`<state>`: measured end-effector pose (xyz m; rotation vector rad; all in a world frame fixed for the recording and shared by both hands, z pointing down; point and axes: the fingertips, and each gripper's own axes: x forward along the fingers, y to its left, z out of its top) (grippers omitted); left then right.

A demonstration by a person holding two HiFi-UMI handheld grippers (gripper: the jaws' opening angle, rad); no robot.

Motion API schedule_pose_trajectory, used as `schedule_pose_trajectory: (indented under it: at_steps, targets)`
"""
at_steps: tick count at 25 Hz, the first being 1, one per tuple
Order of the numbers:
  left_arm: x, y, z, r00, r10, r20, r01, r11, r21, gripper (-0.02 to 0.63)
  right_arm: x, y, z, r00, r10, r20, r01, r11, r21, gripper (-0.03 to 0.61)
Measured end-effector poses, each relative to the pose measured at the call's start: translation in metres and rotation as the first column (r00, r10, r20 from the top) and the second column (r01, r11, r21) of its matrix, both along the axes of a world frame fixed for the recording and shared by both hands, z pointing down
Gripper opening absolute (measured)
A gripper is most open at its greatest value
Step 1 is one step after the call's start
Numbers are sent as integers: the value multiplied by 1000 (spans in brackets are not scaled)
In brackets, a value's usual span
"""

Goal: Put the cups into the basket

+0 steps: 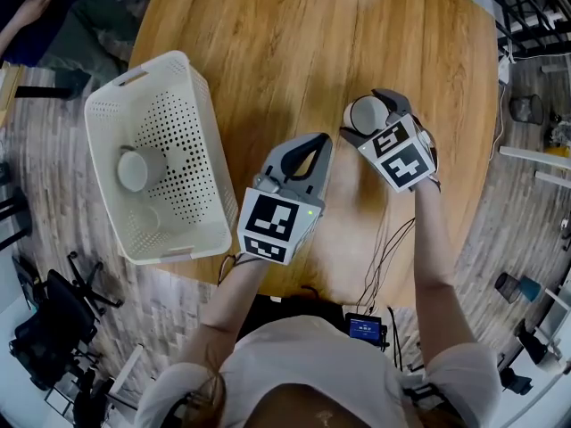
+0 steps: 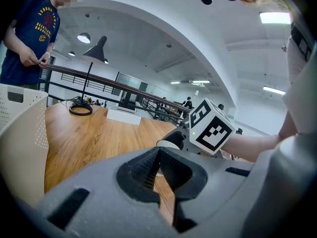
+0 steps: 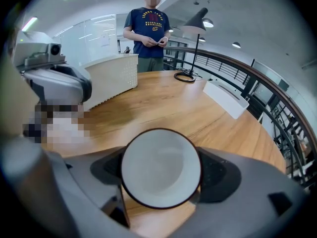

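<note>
The cup (image 1: 361,114) was gripped sideways in the right gripper's (image 3: 161,175) fingers over the desk (image 1: 285,52), probably ready for the basket (image 1: 211,141), where another cup (image 1: 134,169) already sat. Meanwhile the left gripper (image 1: 314,144) had its fingers pinched together, empty.

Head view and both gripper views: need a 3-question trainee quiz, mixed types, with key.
1. True or false: the left gripper is shut on a cup.
2. What does the right gripper hold? A) a white cup B) a black cable C) nothing
3. Fill in: the white basket already holds a ___.
Key: 1 false, its jaws are together with nothing between them; 2 A; 3 cup.
</note>
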<state>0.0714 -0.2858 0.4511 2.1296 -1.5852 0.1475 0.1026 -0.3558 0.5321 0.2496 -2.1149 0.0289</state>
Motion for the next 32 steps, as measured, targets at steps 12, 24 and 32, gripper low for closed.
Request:
schedule_pose_trajectory:
  at_steps: [12, 24, 32]
  targets:
    - [-6, 10, -5, 1000, -5, 23, 5, 1000, -1, 8, 0, 0, -1, 1000, 7, -1, -7, 1000, 3, 406]
    - [-7, 25, -15, 1000, -17, 17, 17, 1000, 11, 8, 6, 8, -2, 998, 56, 2, -56, 998, 16, 406]
    - [-7, 35, -28, 1000, -16, 14, 16, 999, 44, 8, 11, 19, -22, 997, 79, 24, -79, 996, 33, 406]
